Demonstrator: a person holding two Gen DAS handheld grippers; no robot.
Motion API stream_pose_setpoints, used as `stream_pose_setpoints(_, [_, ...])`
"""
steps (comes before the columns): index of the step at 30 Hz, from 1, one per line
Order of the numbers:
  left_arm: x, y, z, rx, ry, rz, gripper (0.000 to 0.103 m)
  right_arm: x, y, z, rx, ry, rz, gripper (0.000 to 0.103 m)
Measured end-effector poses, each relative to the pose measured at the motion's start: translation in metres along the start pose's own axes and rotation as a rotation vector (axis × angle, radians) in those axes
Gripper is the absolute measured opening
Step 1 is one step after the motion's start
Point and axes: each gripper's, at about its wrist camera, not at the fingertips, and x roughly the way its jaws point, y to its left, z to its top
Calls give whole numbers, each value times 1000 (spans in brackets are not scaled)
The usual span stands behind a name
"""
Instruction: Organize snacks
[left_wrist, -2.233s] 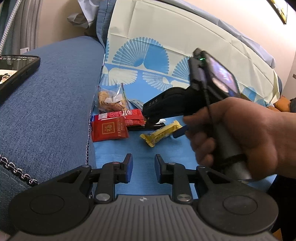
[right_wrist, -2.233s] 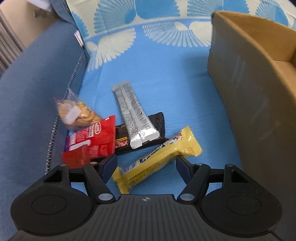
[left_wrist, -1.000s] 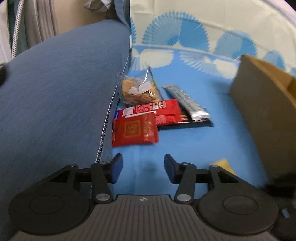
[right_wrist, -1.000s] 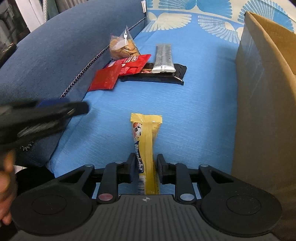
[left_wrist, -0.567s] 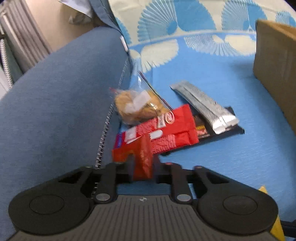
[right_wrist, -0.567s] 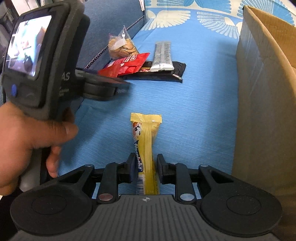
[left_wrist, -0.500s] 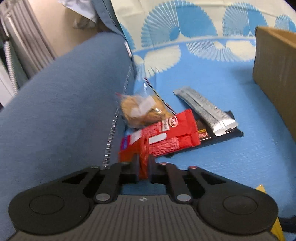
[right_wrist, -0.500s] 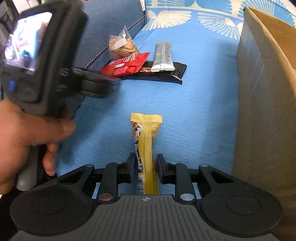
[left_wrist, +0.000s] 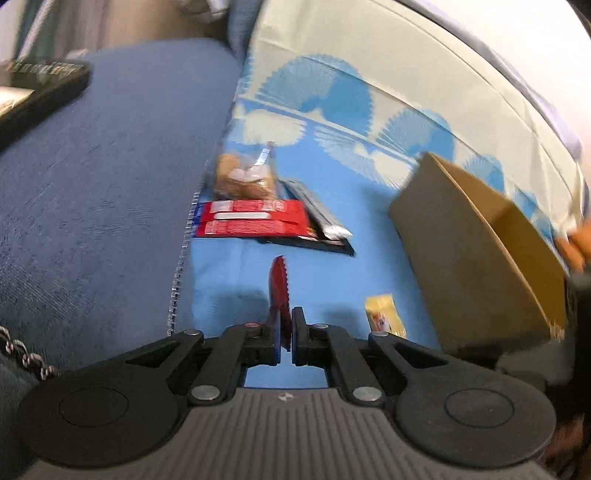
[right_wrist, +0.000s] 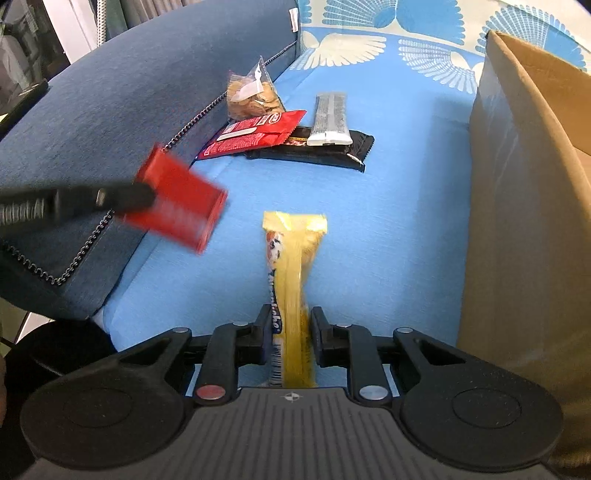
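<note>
So I've got both grabbers loaded: my left gripper (left_wrist: 284, 334) is clamped on the small red packet (left_wrist: 279, 291), and my right gripper (right_wrist: 288, 332) is squeezing tighter on the yellow snack bar (right_wrist: 291, 280). The cardboard box (left_wrist: 472, 251) sits at about 2 o'clock from the left one. Next up is probably dropping both in there, though the blur makes the box's opening hard to judge.
</note>
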Motion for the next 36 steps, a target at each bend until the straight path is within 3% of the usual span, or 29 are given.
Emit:
stream_pose_setpoints(1, [-1, -4, -1, 16, 1, 26, 19, -1, 1, -1, 0, 0, -1, 22])
stream_pose_setpoints(3, [1, -7, -1, 22, 0, 95, 30, -3, 3, -3, -8, 0, -6, 22])
stream_pose_setpoints(6, [5, -10, -2, 35, -5, 142, 31, -3, 6, -5, -25, -3, -10, 23])
stream_pose_setpoints(13, [22, -17, -2, 83, 31, 193, 58, -3, 7, -6, -35, -5, -20, 23])
stream_pose_setpoints(19, [49, -20, 8, -33, 90, 211, 86, -1, 8, -5, -29, -9, -21, 23])
stream_pose_setpoints(24, [74, -14, 18, -260, 171, 302, 87, -2, 5, -6, -16, -9, -12, 23])
stream_pose_setpoints(27, [87, -11, 24, -331, 197, 349, 87, -3, 3, -6, -9, -8, -6, 23])
stream_pose_setpoints(30, [99, -16, 28, -326, 219, 401, 93, -3, 0, -5, 0, -4, 1, 23])
stream_pose_setpoints(33, [110, -27, 29, -251, 245, 440, 95, -2, -2, -4, 12, -2, 4, 23])
stream_pose_setpoints(36, [107, -33, 25, -189, 225, 465, 86, -2, -1, -4, 10, 0, 2, 23])
